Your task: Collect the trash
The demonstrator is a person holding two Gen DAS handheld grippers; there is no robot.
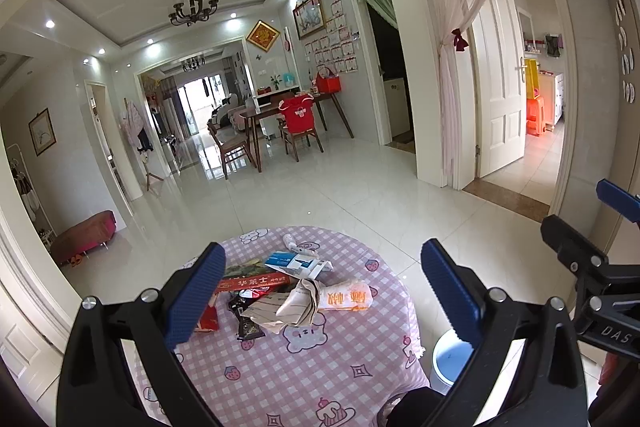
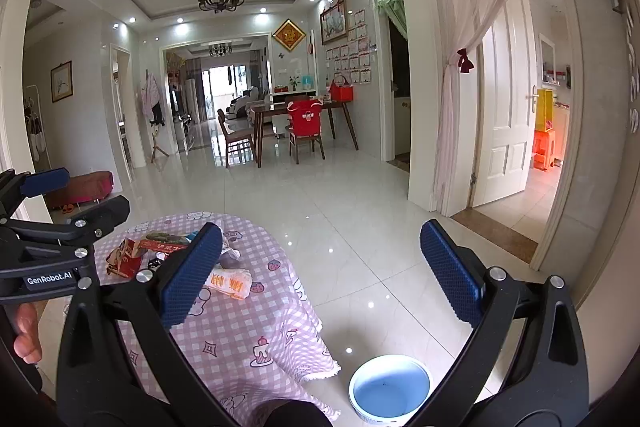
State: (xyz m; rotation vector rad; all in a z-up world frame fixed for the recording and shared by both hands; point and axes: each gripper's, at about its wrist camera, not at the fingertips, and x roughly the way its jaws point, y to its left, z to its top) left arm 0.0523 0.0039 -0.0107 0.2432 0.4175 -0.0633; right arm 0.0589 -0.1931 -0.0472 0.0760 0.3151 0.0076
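both the left gripper and right gripper hang released and empty above the worktop; collecting hasn't begun, so next a wrapper lower centre needs grasping for the bin

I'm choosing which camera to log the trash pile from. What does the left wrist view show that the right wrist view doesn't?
Only the left wrist view shows the whole pile: the blue-and-white carton, the crumpled paper and the black wrapper. Only the right wrist view shows the trash bin fully, with its blue liner, and part of a hand. Both show the pink checked tablecloth, the red box, the orange-printed wrapper, and both open grippers.
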